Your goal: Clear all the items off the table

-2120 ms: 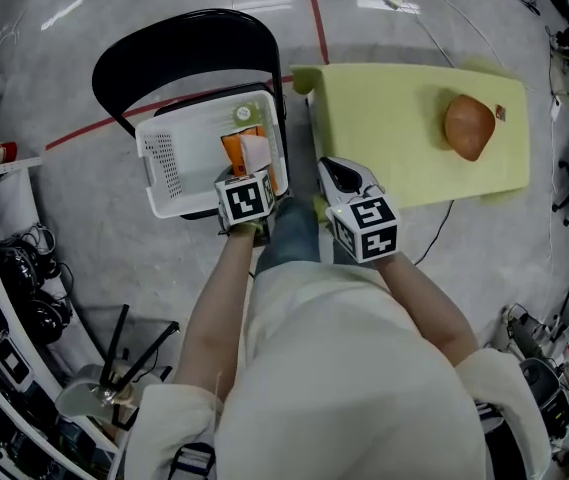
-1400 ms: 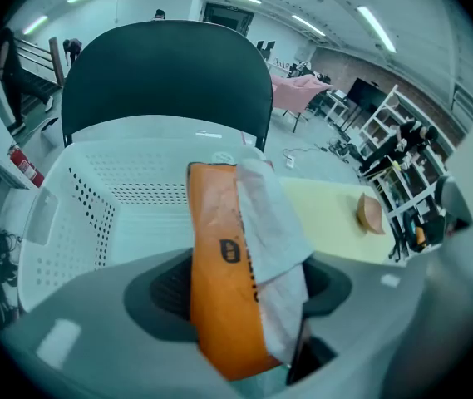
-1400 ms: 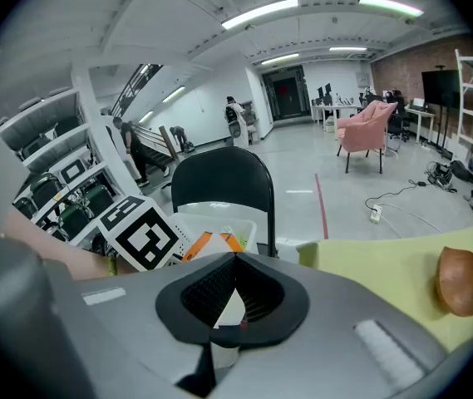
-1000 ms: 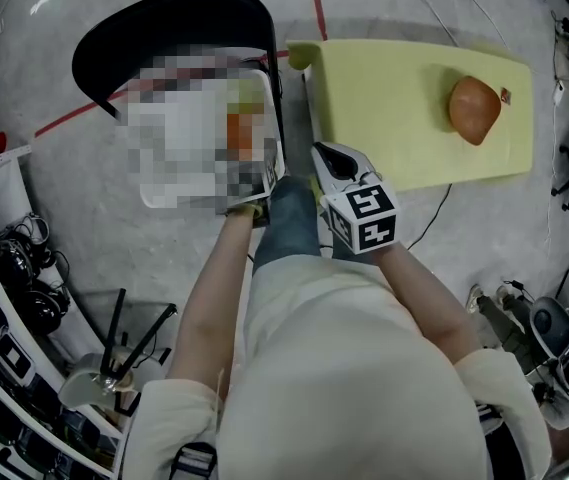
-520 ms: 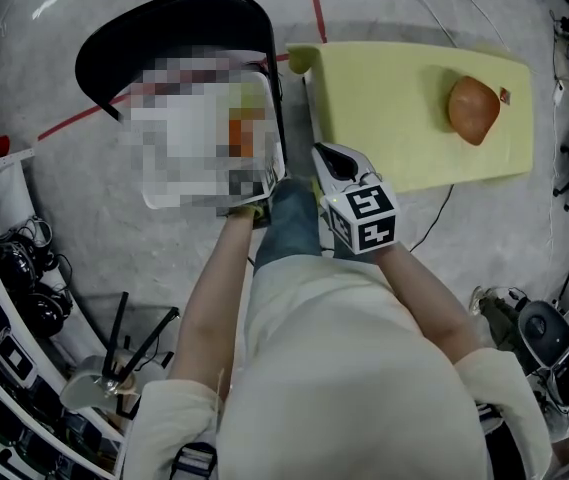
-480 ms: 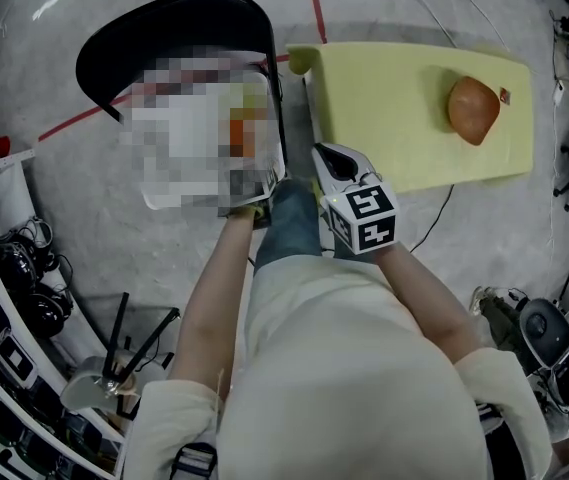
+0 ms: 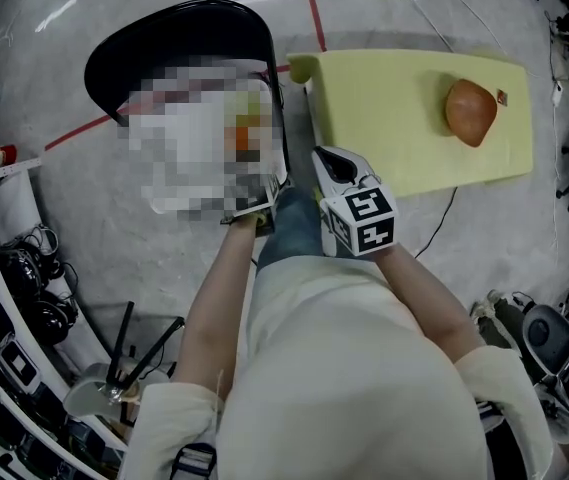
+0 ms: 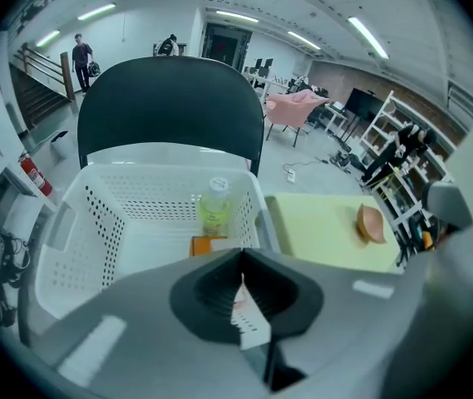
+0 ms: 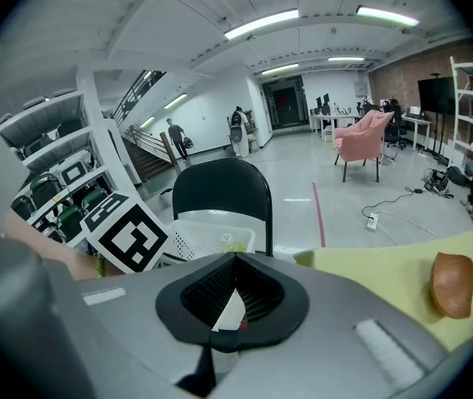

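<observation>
Step in hand, by my reading: the drop-off at the basket (image 8: 78, 214), with a bottle (image 8: 215, 210) and a box (image 8: 207, 245) already inside. Your left gripper (image 8: 242, 256) has just been closing; its jaws now meet with nothing between them. Your right gripper (image 9: 236, 260) is likewise closed and empty. One brown item (image 7: 469, 111) lies on the table (image 7: 394, 128), upper right of the head view. Next move: reach across, open wide and grasp it.

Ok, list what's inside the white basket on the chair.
In the white basket, a pale yellow-green bottle stands near the far wall, an orange box in front of it. The left gripper, its jaws just closed empty, hides the near floor.
</observation>
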Motion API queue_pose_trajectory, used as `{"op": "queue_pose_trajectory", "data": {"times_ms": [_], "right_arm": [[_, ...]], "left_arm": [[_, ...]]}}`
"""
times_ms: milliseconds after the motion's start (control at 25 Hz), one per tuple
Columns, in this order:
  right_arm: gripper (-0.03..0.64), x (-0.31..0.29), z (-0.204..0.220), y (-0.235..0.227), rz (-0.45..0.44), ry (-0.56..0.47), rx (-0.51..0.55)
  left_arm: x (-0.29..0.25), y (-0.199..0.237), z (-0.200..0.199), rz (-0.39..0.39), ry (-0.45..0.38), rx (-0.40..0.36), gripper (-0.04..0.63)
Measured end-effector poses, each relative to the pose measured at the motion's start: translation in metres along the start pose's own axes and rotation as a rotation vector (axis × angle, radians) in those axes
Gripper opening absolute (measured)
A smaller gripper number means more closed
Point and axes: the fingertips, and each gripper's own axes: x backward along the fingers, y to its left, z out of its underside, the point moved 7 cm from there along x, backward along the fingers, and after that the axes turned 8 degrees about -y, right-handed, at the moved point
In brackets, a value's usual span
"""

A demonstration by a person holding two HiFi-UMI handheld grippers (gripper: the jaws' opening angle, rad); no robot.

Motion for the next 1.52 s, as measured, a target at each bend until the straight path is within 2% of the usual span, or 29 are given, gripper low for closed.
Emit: {"op": "queue_pose_trajectory", "data": {"times_ms": [240, 720, 1040, 1520], "right_arm": [[-0.002, 0.005, -0.002, 0.0, 0.013, -0.016, 0.006], [-0.002, 0.027, -0.007, 0.003, 0.051, -0.075, 0.013], [-0.002, 0.045, -0.005, 0.001, 0.065, -0.11, 0.017], [-0.002, 0.091, -0.003, -0.037, 0.081, -0.166, 0.028]], "left_arm": [[0.011, -0.008, -0.002, 0.061, -0.01, 0.014, 0.009], [0.04, -0.029, -0.005, 0.139, -0.042, -0.02, 0.009], [0.059, -0.043, 0.0, 0.163, -0.059, -0.078, 0.008], [0.079, -0.09, -0.004, 0.185, -0.109, -0.064, 0.009]]}}
